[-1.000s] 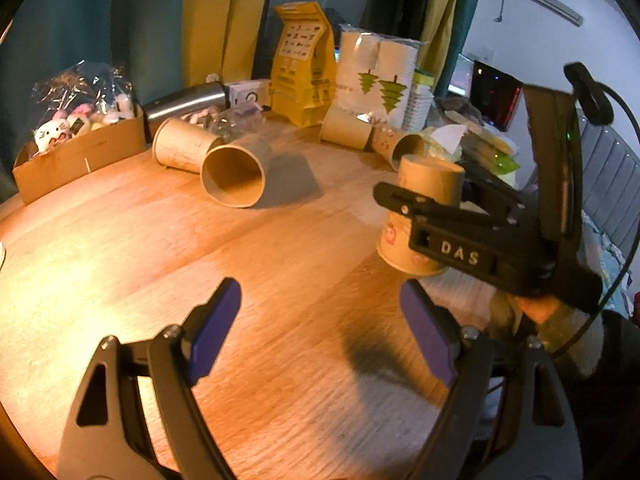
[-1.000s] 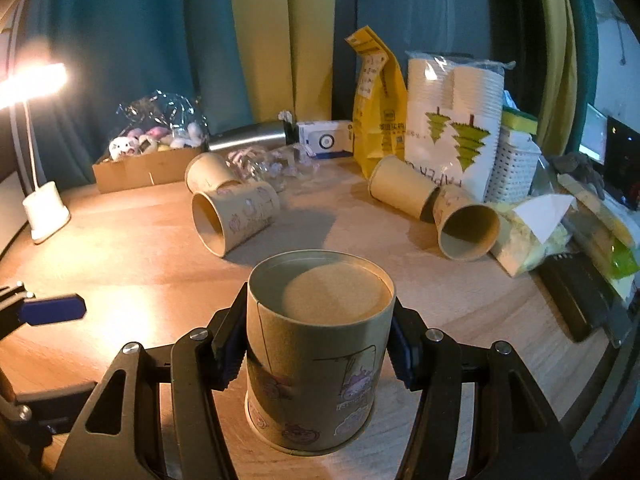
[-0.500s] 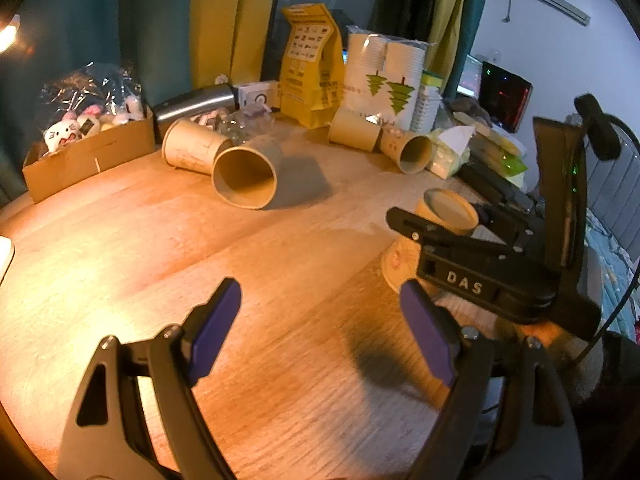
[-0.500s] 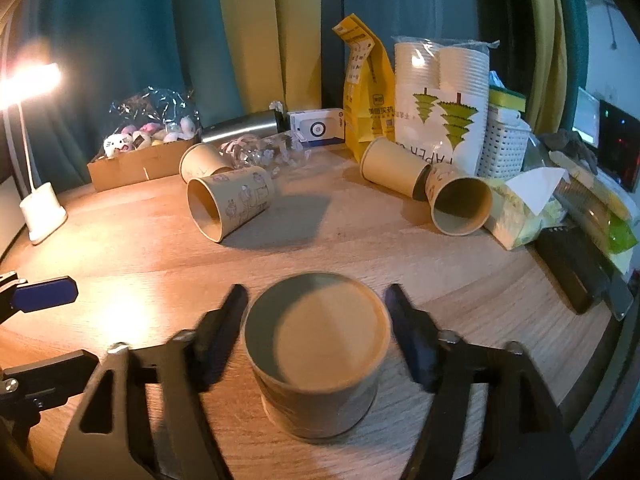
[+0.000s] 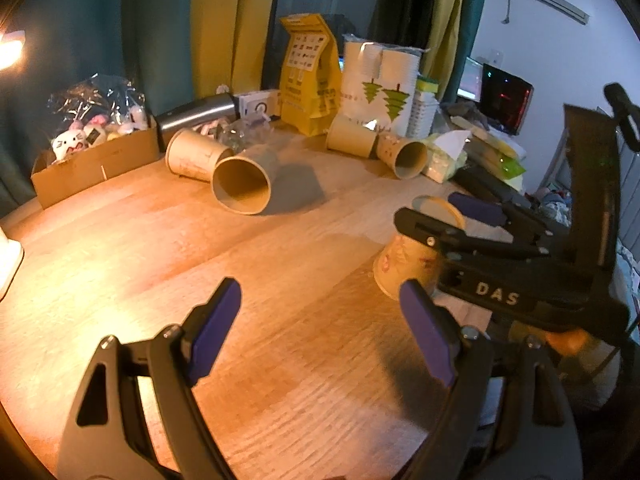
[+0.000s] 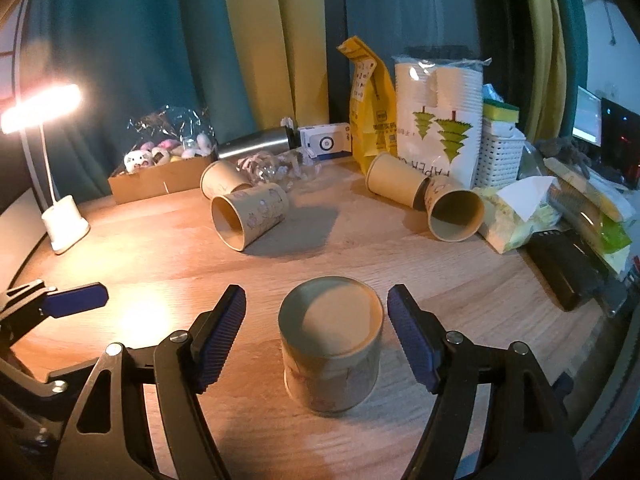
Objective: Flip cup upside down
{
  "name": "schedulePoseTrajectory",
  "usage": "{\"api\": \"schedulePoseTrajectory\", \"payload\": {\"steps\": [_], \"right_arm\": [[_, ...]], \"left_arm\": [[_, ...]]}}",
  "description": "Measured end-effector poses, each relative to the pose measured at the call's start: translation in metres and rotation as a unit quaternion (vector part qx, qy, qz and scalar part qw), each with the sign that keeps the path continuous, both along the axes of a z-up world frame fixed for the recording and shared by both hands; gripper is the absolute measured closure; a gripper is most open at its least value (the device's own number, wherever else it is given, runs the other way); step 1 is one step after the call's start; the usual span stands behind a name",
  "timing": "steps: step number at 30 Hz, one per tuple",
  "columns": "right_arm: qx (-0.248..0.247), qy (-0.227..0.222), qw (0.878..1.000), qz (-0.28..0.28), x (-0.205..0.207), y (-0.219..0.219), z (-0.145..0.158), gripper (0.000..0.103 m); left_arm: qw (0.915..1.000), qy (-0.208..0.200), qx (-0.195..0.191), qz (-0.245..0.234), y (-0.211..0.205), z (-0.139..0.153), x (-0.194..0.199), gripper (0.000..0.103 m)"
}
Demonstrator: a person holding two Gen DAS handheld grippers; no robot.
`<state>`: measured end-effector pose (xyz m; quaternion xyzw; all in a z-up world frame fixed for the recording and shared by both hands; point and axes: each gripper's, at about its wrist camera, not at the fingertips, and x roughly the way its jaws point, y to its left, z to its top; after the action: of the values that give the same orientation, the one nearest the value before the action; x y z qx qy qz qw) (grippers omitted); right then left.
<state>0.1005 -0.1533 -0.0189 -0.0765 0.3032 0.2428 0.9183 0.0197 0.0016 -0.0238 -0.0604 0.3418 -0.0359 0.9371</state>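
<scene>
The right gripper [image 6: 316, 336] has let go of the tan printed paper cup [image 6: 330, 344], its jaws now spread clear of both sides. The cup stands upside down near the wooden table's [image 6: 360, 248] front edge. The left gripper [image 5: 320, 336] hovers with jaws apart, holding nothing.

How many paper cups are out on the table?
5 loose cups: one upside down between the right gripper's open fingers, two lying at back left, two lying at back right. More sit stacked in the plastic sleeve.
</scene>
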Motion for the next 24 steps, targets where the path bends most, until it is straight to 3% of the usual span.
{"api": "schedulePoseTrajectory", "payload": {"steps": [10, 24], "right_arm": [[0.02, 0.024, 1.0, 0.0, -0.023, -0.021, 0.022, 0.027], [0.027, 0.025, 0.999, -0.013, -0.057, -0.05, 0.034, 0.027]], "left_arm": [[0.9998, -0.017, 0.007, -0.003, -0.016, 0.015, -0.009, 0.02], [0.9996, -0.028, 0.006, -0.001, -0.037, 0.025, -0.028, 0.02]]}}
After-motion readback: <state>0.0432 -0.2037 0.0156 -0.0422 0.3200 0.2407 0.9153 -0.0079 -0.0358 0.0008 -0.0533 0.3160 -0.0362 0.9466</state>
